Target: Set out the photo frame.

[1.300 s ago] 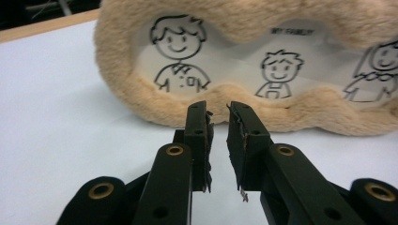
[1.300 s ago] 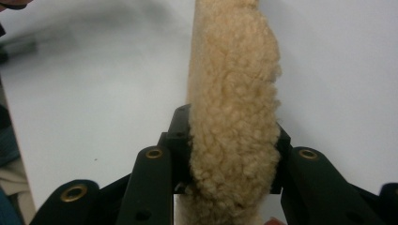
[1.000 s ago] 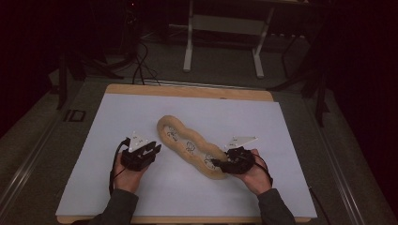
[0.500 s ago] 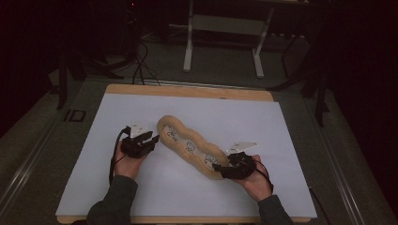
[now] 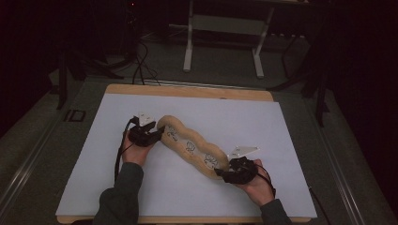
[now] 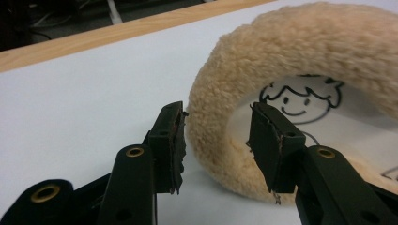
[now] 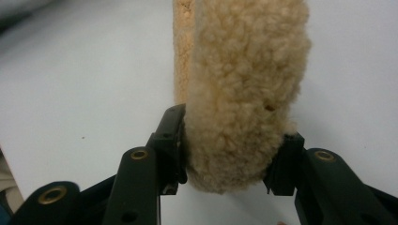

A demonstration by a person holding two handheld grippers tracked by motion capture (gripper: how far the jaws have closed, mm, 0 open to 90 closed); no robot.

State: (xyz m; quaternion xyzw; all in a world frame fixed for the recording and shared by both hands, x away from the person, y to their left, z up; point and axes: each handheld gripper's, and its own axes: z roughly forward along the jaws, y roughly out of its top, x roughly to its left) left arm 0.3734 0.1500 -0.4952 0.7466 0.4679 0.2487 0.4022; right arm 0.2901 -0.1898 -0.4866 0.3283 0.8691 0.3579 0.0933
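1. My left claw (image 6: 217,140) stands apart. Its jaws have just been opening, and the curled end of the fleece cover (image 6: 300,56) sits between them with a gap on both sides, so the pads do not press it.
2. My right claw (image 7: 232,154) is clamped on the other end of the fleece cover (image 7: 239,93), a jaw pressed into the pile on each side. Those jaws have just been closing a little.
3. The fleece cover (image 5: 192,147) lies as a long tan strip slanting across the white worktop (image 5: 281,126), far end at my left claw (image 5: 157,134), near end at my right claw (image 5: 224,173).
4. The left gripper view shows a cartoon face printed on the pale inner side and the worktop's wooden edge. The right gripper view shows the thick pile end on. The high view shows the whole strip.
5. Both forearms come in from the near edge. My left hand (image 5: 136,150) reaches further across the worktop; my right hand (image 5: 256,185) sits nearer me, well apart from it.
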